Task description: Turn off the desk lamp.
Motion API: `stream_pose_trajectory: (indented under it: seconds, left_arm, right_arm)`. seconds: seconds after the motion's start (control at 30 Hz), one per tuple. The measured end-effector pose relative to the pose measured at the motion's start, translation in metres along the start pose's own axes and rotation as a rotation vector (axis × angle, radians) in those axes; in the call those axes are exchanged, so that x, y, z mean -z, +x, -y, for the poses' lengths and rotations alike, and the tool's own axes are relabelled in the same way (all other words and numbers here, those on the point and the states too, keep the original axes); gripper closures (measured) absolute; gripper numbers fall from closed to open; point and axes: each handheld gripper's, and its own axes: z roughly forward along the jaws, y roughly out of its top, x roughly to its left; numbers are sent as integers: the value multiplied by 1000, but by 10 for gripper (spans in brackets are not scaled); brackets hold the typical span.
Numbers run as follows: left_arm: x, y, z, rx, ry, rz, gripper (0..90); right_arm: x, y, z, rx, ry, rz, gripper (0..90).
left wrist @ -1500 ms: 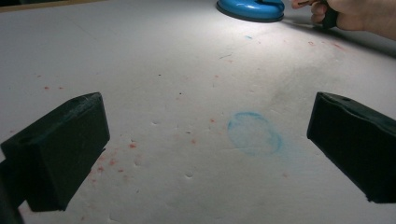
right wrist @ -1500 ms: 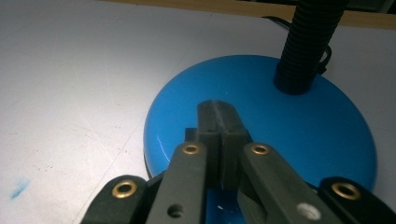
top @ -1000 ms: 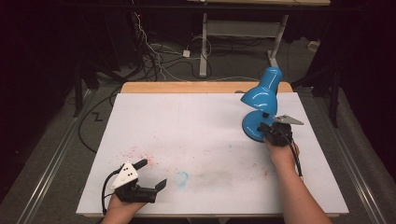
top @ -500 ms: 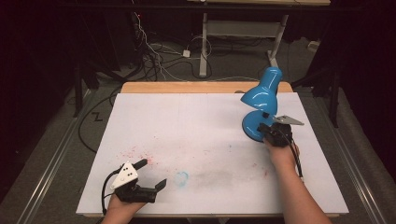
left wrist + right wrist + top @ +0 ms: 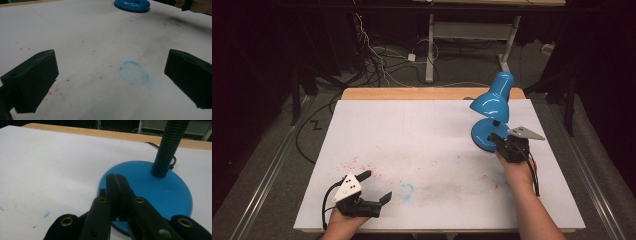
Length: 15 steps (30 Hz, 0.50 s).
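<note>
Moved: right gripper (image 5: 495,138) has crept up and a bit toward the lamp (image 5: 491,112) since a second ago; nothing else budged, left gripper (image 5: 376,186) sits where it was.
Lamp spot: far right part of the table (image 5: 422,125), close to the back edge. Round blue base (image 5: 160,192) flat on the white top, ribbed black neck (image 5: 170,145) rising from its far side, shade tipped over the base in the high view.
Edges: a wooden strip runs along the back edge just behind the lamp; the right edge is near the base too. Left gripper is right at the front edge.
Open room: the whole middle and left of the top is bare, just red specks and a faint blue ring stain (image 5: 133,73). Loads of space between the two grippers.
Right gripper: jaws pressed together, nothing between them. Tips hang over the near rim of the base; can't tell if they actually touch it.
Left gripper: jaws wide apart, holding nothing, low over the table with the ring stain ahead between them.
</note>
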Motion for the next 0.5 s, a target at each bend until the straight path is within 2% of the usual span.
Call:
stream_pose_trajectory:
  seconds: [0.2,0.5]
  left_arm:
    - [1,0,0,2,-4,0,0]
    - [1,0,0,7,-6,0,0]
  right_arm:
    - [7,11,10,10,6,-25,900]
    - [14,28,35,23,32,-73,900]
